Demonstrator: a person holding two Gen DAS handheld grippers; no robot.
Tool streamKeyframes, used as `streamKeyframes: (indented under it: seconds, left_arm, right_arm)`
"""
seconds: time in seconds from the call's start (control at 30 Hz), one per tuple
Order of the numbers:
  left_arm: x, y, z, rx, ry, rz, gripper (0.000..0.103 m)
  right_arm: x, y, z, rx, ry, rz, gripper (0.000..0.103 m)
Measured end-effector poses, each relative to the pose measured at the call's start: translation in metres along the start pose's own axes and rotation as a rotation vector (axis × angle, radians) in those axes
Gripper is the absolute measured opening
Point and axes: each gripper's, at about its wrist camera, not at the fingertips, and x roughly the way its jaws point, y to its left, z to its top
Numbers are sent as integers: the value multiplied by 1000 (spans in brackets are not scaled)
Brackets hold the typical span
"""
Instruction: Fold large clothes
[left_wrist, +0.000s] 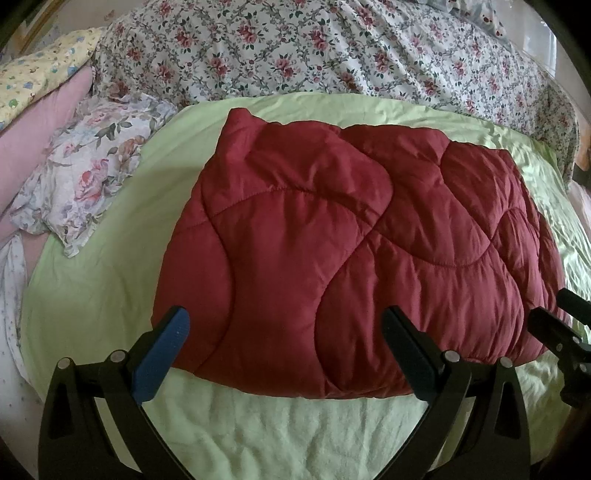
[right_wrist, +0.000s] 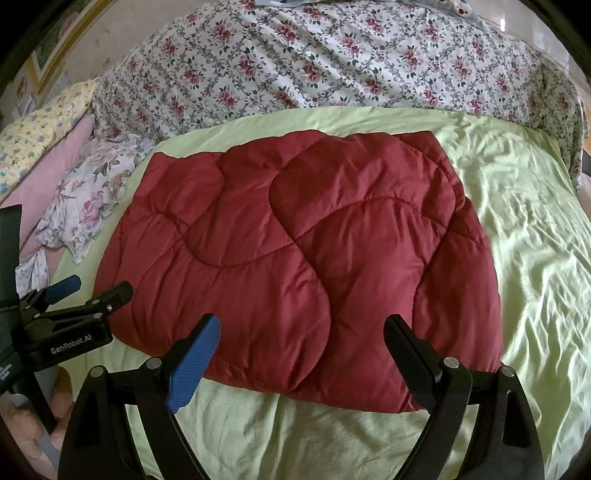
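Note:
A dark red quilted garment (left_wrist: 332, 236) lies folded into a thick rectangle on the light green sheet (left_wrist: 280, 428); it also shows in the right wrist view (right_wrist: 303, 258). My left gripper (left_wrist: 284, 325) is open and empty, its fingertips over the garment's near edge. It appears at the left of the right wrist view (right_wrist: 98, 288). My right gripper (right_wrist: 301, 332) is open and empty, hovering over the near edge of the garment. Its fingers (left_wrist: 554, 325) show at the right of the left wrist view.
A large floral duvet (left_wrist: 332, 51) is heaped along the far side of the bed. A floral pillow (left_wrist: 88, 166), a pink cushion (left_wrist: 40, 125) and a yellow patterned pillow (left_wrist: 37, 70) lie at the left. The green sheet (right_wrist: 535, 229) extends wrinkled to the right.

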Motion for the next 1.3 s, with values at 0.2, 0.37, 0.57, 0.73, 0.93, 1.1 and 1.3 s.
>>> streamKeyframes:
  seconds: [0.2,0.37,0.57,0.73,0.93,1.1,1.3]
  left_arm:
    - [-1,1,0,-2,0,-2,103]
    - [-1,1,0,-1,-2,-4,103]
    - [-1,1,0,-3,-2,-3,103]
    - [-1,0,-1,-3,1,-4,103]
    - [0,0,-1,-5,0,-3,103]
    - [0,0,-1,-3,1,-4,103]
    - [0,1,-2,-5,-1,-3,103]
  right_arm:
    - [0,0,-1,-2,-3,1,91]
    - [0,0,-1,-3,-4,1,91]
    - [0,0,-1,-2,-3,1,91]
    - [0,-1,0,-3,-2,2,91]
    - [-1,-2,0,-2,-4,2,91]
    - [-2,-4,0,-2,-4,4,91]
    - [-2,-5,0,-1,-6,4,91]
